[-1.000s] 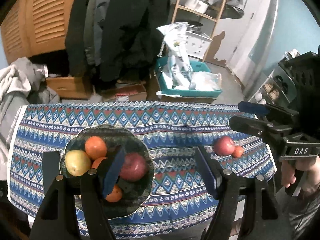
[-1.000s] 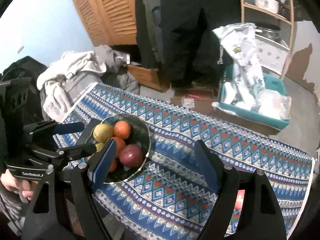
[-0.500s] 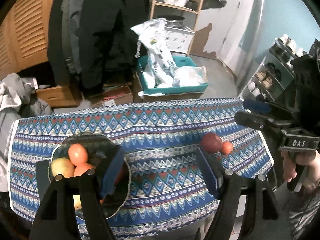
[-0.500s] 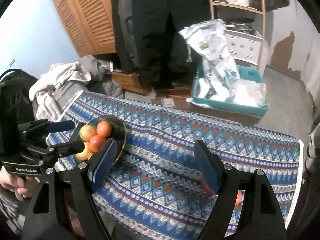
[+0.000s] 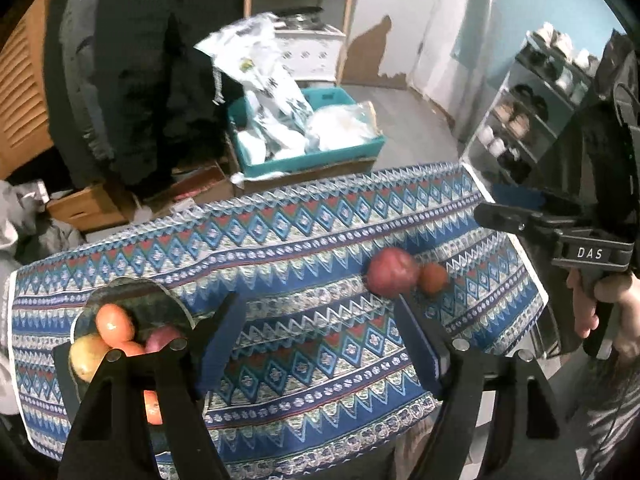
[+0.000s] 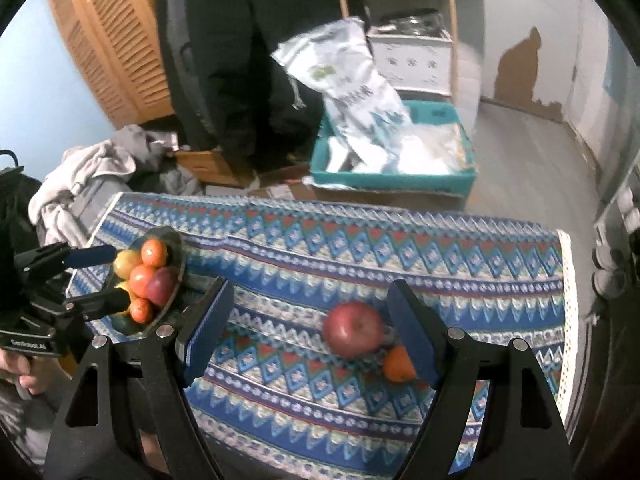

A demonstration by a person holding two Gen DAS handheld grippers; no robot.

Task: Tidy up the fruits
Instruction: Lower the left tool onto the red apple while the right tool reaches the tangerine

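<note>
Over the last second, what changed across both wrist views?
Both views swung right, from the bowl toward the loose fruit. In the right wrist view the red apple and small orange, barely visible before, now sit between the right gripper fingers' line of sight. The left gripper also turned that way. Nothing grasped or released; both grippers stay open, the bowl's fruit and the tablecloth unchanged.

Both wrist views look down, fairly near, sharing the patterned tablecloth (image 5: 320,248).

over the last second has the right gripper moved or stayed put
Yes. The right gripper has swung to the right along the tablecloth, away from the fruit bowl, and now frames the red apple.
</note>
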